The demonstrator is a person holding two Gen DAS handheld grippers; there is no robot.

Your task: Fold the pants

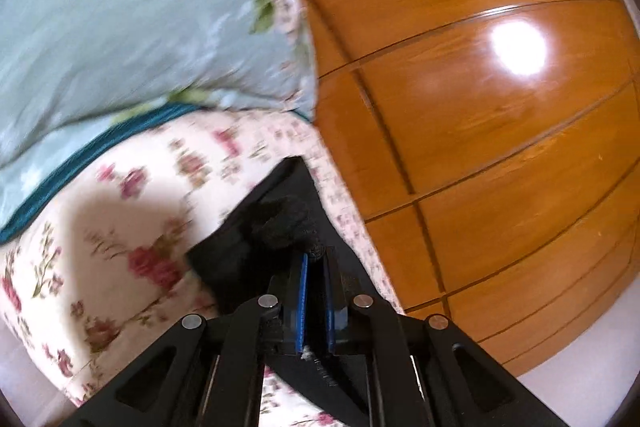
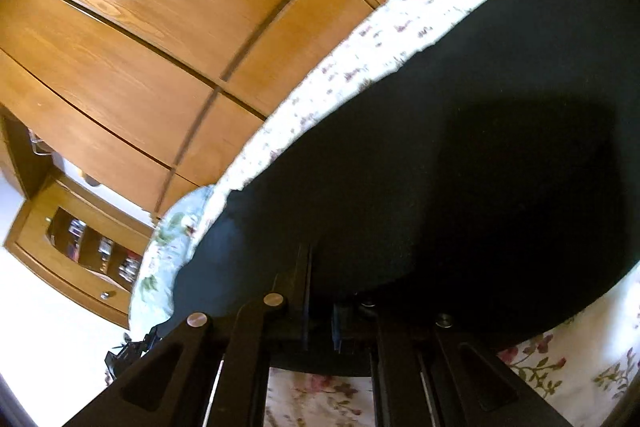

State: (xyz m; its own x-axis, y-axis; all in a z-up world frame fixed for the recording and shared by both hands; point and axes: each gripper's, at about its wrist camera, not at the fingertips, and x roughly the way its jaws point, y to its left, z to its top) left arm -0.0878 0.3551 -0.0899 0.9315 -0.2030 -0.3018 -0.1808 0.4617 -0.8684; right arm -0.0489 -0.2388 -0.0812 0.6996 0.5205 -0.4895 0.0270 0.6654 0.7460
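Left wrist view: left gripper (image 1: pixel 316 259) pinching a bunched fold of the black pants (image 1: pixel 276 227) at lower centre, over the floral bedsheet (image 1: pixel 132 223); pale blue quilt (image 1: pixel 120 27) upper left, wooden wardrobe (image 1: pixel 480 107) right. Right wrist view: right gripper (image 2: pixel 320 291) clamped on pants fabric filling the centre and right of the frame.

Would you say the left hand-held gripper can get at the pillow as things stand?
Probably not yet: the left hand-held gripper is shut on the black pants, and the pillow lies farther back on the bed.
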